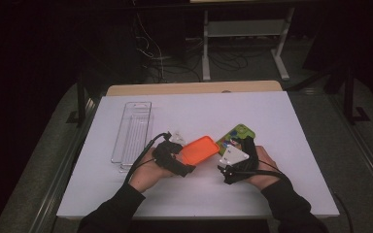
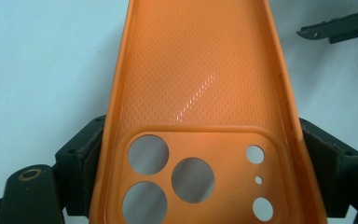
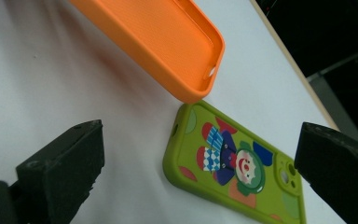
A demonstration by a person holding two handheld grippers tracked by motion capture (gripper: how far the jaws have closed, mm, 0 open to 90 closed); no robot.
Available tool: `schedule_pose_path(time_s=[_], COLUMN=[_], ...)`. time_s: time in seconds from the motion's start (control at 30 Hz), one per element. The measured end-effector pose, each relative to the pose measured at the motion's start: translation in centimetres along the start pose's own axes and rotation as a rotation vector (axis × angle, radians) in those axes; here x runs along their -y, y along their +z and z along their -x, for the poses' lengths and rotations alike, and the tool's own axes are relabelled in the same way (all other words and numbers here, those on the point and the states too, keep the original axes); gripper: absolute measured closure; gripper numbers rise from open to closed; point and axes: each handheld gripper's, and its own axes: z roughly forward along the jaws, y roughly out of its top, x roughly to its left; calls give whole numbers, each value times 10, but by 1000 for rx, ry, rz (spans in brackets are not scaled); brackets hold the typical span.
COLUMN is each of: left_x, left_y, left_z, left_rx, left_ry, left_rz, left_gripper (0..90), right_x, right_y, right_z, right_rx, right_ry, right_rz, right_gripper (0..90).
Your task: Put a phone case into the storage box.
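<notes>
Left gripper (image 2: 193,140): your jaws clamp the orange phone case (image 2: 200,93) at its camera end
Right gripper (image 3: 200,158): your jaws gape wide, empty; green clown-print phone case (image 3: 235,168) lies on the white table (image 3: 37,84) between them

Orange phone case (image 2: 200,93); green case (image 3: 235,170) (clown print); white table (image 1: 272,121).

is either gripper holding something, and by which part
The left gripper grips the orange case across its long sides at the camera-hole end. The right gripper is open and holds nothing.
</notes>
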Motion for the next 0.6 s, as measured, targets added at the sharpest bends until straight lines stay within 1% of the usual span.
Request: schedule_pose_path(time_s=[0.03, 0.07, 0.1, 0.13, 0.17, 0.2, 0.27, 0.3, 0.33, 0.37, 0.4, 0.43, 0.47, 0.5, 0.57, 0.6], left_x=[0, 0, 0, 0, 0, 0, 0, 0, 0, 0, 0, 0, 0, 0, 0, 0], left_y=[0, -1, -1, 1, 1, 1, 1, 1, 1, 2, 2, 2, 1, 1, 1, 0], left_z=[0, 0, 0, 1, 1, 1, 2, 2, 2, 2, 2, 2, 2, 2, 2, 1], left_rx=[0, 2, 2, 1, 1, 1, 2, 2, 2, 3, 3, 3, 3, 3, 2, 1], left_ry=[0, 5, 5, -27, -27, -27, -33, -33, -32, -33, -33, -33, -35, -36, -40, -35], left_rz=[0, -5, -5, 22, 22, 23, 28, 28, 27, 27, 27, 27, 28, 26, 25, 20], left_gripper=[157, 157, 157, 157, 157, 157, 157, 157, 157, 157, 157, 157, 157, 157, 157, 157], right_x=[0, -1, -1, -3, -3, -4, -5, -5, -6, -6, -6, -6, -6, -7, -7, -7], right_y=[0, -1, -1, -1, -1, -1, -2, -2, -2, -2, -2, -2, -1, 0, -1, 0], right_z=[-1, -2, -2, -5, -5, -7, -9, -9, -11, -12, -13, -13, -15, -14, -15, -17], right_rx=[10, 26, 26, 40, 40, 53, 72, 72, 91, 101, 112, 112, 135, 141, 146, 166], right_ry=[-21, -53, -53, -89, -89, -120, -164, -164, -187, -193, -213, -213, -239, -287, -291, -331], right_rz=[-2, -2, -2, 2, 2, 8, 10, 10, 14, 16, 13, 13, 23, 20, 17, 24], right_gripper=[6, 6, 6, 5, 5, 6, 6, 6, 6, 6, 6, 6, 6, 6, 6, 6])
